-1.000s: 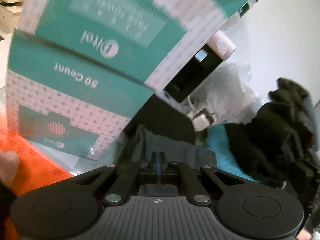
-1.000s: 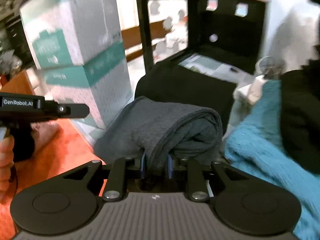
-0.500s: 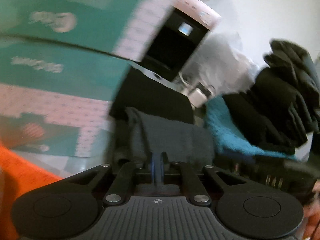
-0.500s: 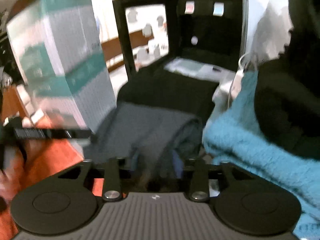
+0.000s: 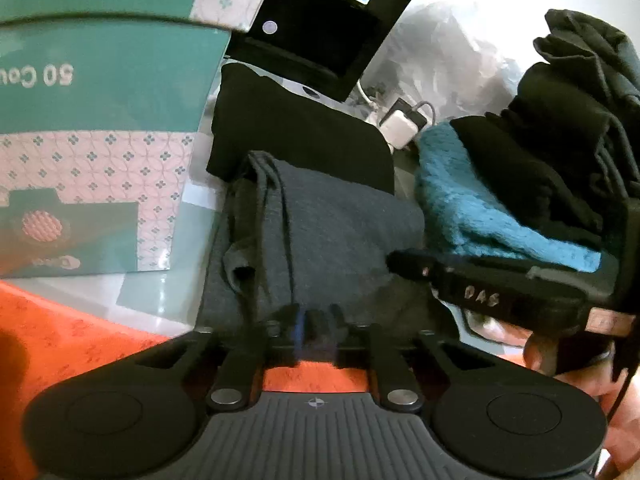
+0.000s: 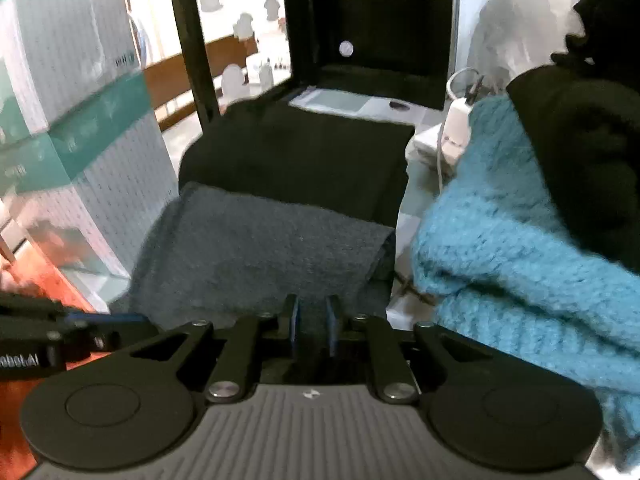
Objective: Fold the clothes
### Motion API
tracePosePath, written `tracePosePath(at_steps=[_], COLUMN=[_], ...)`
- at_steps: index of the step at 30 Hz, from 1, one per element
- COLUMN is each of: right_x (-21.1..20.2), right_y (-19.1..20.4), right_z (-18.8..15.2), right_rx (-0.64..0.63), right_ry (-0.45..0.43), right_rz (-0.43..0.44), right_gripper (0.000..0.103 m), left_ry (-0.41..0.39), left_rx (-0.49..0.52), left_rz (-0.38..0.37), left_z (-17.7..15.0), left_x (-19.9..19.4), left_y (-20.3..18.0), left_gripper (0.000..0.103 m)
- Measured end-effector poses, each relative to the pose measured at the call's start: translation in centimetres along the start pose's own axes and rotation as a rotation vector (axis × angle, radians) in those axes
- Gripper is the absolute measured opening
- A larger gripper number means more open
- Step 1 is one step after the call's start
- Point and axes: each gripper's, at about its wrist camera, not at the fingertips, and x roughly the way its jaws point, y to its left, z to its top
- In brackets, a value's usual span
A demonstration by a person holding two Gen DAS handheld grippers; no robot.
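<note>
Grey knit garment (image 5: 332, 236): folded into a rectangle and lying straight ahead of both grippers, its near edge reaching up to their fingertips; a doubled fold is running along its left side in the left wrist view, and its right edge is turning under in the right wrist view (image 6: 256, 256).
Left gripper (image 5: 316, 330): the jaws are standing narrowly apart at the garment's near hem; motion blur is hiding whether any cloth is sitting between them, so I cannot tell if it is holding.
Right gripper (image 6: 313, 330): the jaws are standing a small gap apart, with grey fabric lying in and just past the gap; whether they are pinching it I cannot tell.
Black folded garment (image 6: 296, 160): lying just beyond the grey one, touching its far edge.
Teal fuzzy knit (image 6: 520, 256): bunching up to the right of the right gripper, just beside the grey garment.
Dark clothes pile (image 5: 568, 120): sitting on top of the teal knit, to the far right of the left gripper.
Teal and white patterned boxes (image 5: 92, 128): standing stacked to the left of both grippers, close to the grey garment.
Black open-front box (image 6: 380, 40): standing far ahead, behind the black garment.
White charger (image 5: 402, 122): lying ahead and to the right, between the black garment and the teal knit.
Orange cloth (image 5: 80, 336): lying below and left of the left gripper.
</note>
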Motion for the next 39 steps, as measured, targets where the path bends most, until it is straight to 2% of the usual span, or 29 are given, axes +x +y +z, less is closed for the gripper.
tracePosePath(at_steps=[2, 4, 7, 9, 11, 13, 14, 15, 19, 28, 34, 39], right_x=[-1.4, -2.9, -6.0, -8.1, -10.5, -13.0, -14.3, -15.5, -20.4, -30.2, -34.2, -36.0], right_y=[0.3, 0.7, 1.2, 1.6, 2.1, 2.7, 3.0, 3.4, 5.0, 8.6, 11.1, 14.0], right_z=[0.3, 0.5, 0.7, 0.9, 0.8, 0.6, 0.3, -0.1, -1.7, -5.9, -9.7, -13.0], right_rx=[0.002, 0.000, 0.027, 0.043, 0.052, 0.061, 0.064, 0.066, 0.072, 0.068, 0.068, 0.068], right_ry=[-0.016, -0.027, -0.036, -0.047, -0.061, -0.071, -0.077, -0.083, -0.108, -0.143, -0.140, -0.120], right_rz=[0.002, -0.003, -0.003, -0.003, -0.003, -0.007, -0.009, -0.009, -0.011, -0.037, -0.092, -0.127], right_gripper=[0.035, 0.041, 0.052, 0.066, 0.070, 0.076, 0.086, 0.093, 0.103, 0.103, 0.103, 0.103], left_ry=[0.001, 0.001, 0.005, 0.003, -0.010, -0.025, -0.033, -0.038, -0.040, -0.040, -0.076, -0.092], left_rx=[-0.007, -0.009, -0.008, -0.011, 0.002, 0.020, 0.029, 0.038, 0.082, 0.155, 0.225, 0.317], left_rz=[0.002, 0.007, 0.016, 0.023, 0.035, 0.050, 0.057, 0.064, 0.090, 0.151, 0.209, 0.257], left_z=[0.0, 0.0, -0.1, -0.2, -0.7, -1.3, -1.6, -1.9, -3.7, -8.6, -11.5, -13.9], left_x=[-1.2, -2.6, -4.9, -7.0, -9.5, -12.0, -13.3, -14.5, -18.7, -25.6, -29.4, -31.2], left_y=[-0.2, -0.7, -1.6, -2.3, -3.1, -4.0, -4.4, -4.8, -6.2, -8.8, -10.0, -10.5], left_gripper=[0.052, 0.063, 0.070, 0.080, 0.092, 0.098, 0.101, 0.103, 0.103, 0.103, 0.103, 0.103])
